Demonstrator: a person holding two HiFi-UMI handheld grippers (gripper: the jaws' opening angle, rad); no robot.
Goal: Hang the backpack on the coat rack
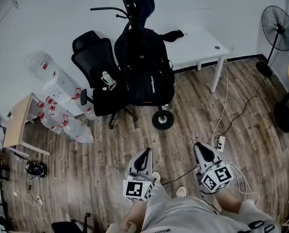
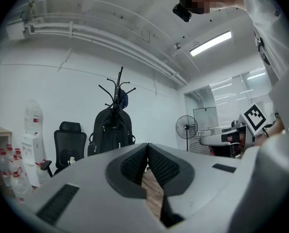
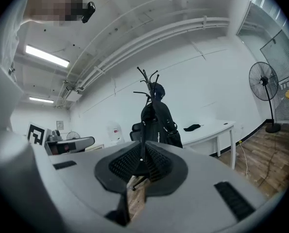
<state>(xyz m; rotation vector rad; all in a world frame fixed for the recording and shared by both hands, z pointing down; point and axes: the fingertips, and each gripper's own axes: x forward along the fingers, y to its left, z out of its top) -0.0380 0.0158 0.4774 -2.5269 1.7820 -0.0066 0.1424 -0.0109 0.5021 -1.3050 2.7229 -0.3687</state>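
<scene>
The black backpack (image 1: 146, 67) hangs on the black coat rack (image 1: 127, 4), whose round base (image 1: 162, 119) rests on the wood floor. A dark cap sits on a hook above it. My left gripper (image 1: 143, 155) and right gripper (image 1: 202, 150) are low in the head view, close to the person's body and well short of the rack. Both point level toward it. The left gripper view has the backpack (image 2: 110, 130) far beyond my shut left gripper (image 2: 147, 147). In the right gripper view, my right gripper (image 3: 143, 147) is also shut and empty, with the backpack (image 3: 159, 123) beyond.
A black office chair (image 1: 98, 76) stands just left of the rack, and a white desk (image 1: 197, 45) to its right. Water bottles (image 1: 61, 120) and a wooden side table (image 1: 18, 123) lie at left. A power strip with cables (image 1: 221, 142) is near my right gripper. A floor fan (image 1: 278, 28) stands at far right.
</scene>
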